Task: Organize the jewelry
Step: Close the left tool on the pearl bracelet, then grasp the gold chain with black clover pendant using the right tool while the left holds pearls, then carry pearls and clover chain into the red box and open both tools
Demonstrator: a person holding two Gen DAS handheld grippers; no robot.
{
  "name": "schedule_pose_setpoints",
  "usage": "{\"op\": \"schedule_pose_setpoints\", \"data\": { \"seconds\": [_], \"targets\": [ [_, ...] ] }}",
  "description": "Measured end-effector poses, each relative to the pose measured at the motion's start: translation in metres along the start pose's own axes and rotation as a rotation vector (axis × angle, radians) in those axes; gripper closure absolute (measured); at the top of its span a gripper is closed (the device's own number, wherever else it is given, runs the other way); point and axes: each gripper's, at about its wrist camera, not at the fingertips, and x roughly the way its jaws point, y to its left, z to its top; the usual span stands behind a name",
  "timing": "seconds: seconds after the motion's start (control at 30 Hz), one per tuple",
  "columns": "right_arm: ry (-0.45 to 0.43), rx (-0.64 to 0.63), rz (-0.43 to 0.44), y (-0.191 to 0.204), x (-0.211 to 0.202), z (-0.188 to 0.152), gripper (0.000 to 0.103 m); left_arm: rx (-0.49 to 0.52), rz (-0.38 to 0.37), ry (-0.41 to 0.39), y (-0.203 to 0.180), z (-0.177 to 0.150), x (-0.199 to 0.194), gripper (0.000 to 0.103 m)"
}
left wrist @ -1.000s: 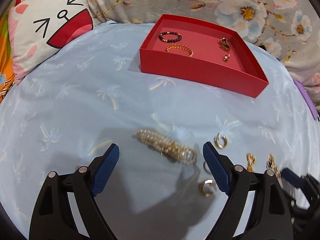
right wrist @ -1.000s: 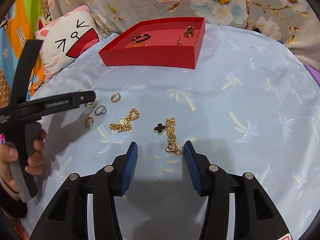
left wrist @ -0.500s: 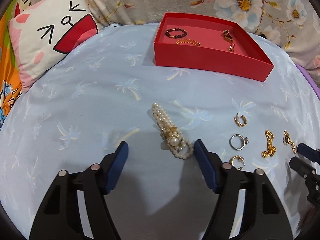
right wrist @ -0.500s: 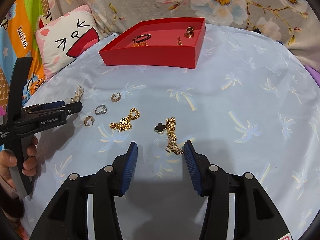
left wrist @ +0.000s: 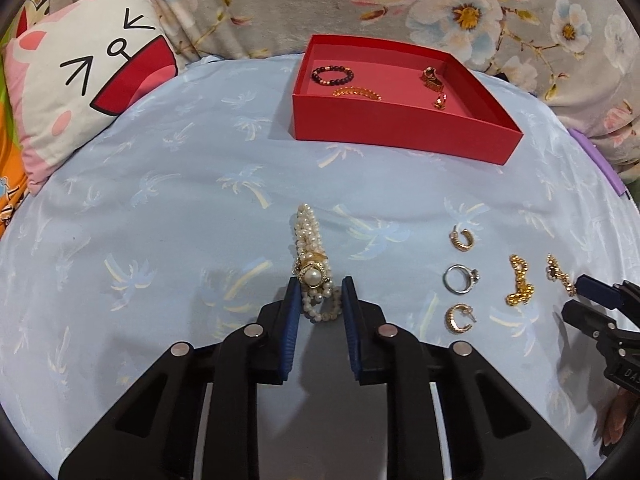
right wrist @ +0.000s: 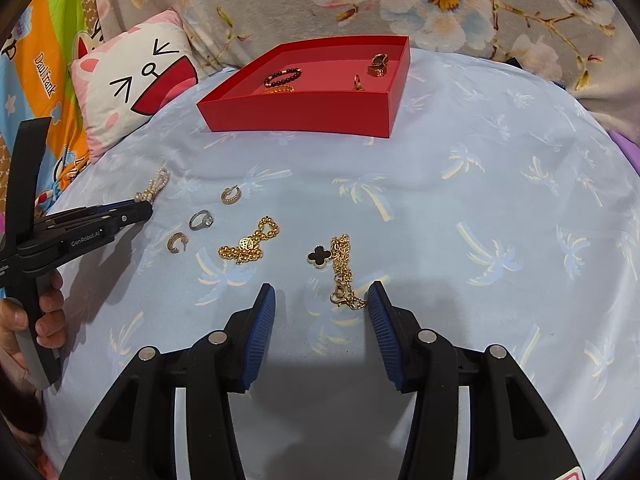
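A pale blue bedsheet printed with palm trees covers a bed, backed by floral fabric and a cartoon-face pillow. A red box holding a few pieces sits at the far side. The left gripper has just been closing; its jaws now pinch the near end of the pearl bracelet, which lay loose between wide jaws a second ago. The right gripper stays half open over the gold necklace, touching nothing.

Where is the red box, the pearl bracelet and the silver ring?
red box (left wrist: 400,130), left wrist view, on its front wall.
pearl bracelet (left wrist: 313,278), left wrist view, on its big pearl clasp.
silver ring (right wrist: 200,220), right wrist view, on its band.
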Motion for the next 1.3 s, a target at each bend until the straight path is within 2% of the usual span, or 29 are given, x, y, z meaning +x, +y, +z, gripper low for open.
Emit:
{"op": "schedule_pose_setpoints", "data": {
  "seconds": [0.1, 0.13, 0.33, 0.43, 0.5, 0.57, 0.83, 1.0, 1.13, 1.3],
  "targets": [
    [0.0, 0.0, 0.0, 0.0, 0.0, 0.0, 0.055, 0.003, -0.02, -0.022, -0.003, 0.001, -0.007, 0.084],
    [0.0, 0.001, 0.0, 0.0, 0.0, 0.0, 0.055, 0.004, -0.028, -0.032, -0.004, 0.002, -0.011, 0.091],
    [-0.002, 0.008, -0.001, -0.002, 0.002, 0.004, 0.056, 0.0, -0.062, -0.057, -0.006, 0.003, -0.021, 0.091],
    [-0.008, 0.011, -0.007, -0.003, 0.003, 0.007, 0.06, 0.0, -0.07, -0.058, -0.008, 0.003, -0.024, 0.091],
    [-0.006, 0.011, -0.009, -0.004, 0.006, 0.011, 0.069, 0.001, -0.073, -0.061, -0.008, 0.003, -0.025, 0.091],
    [-0.007, 0.014, -0.01, -0.003, 0.008, 0.013, 0.073, 0.002, -0.077, -0.065, -0.009, 0.003, -0.026, 0.091],
    [0.0, 0.009, -0.016, -0.003, 0.019, 0.023, 0.075, 0.002, -0.08, -0.064, -0.013, 0.003, -0.027, 0.091],
    [0.004, 0.001, -0.022, -0.001, 0.02, 0.023, 0.099, 0.001, -0.082, -0.06, -0.014, 0.003, -0.026, 0.091],
    [-0.005, 0.002, -0.024, -0.002, 0.017, 0.022, 0.099, 0.004, -0.087, -0.058, -0.014, 0.003, -0.026, 0.091],
    [-0.045, 0.024, 0.012, -0.005, 0.001, 0.026, 0.099, -0.001, -0.104, -0.059, -0.013, 0.004, -0.028, 0.091]
  ]
}}
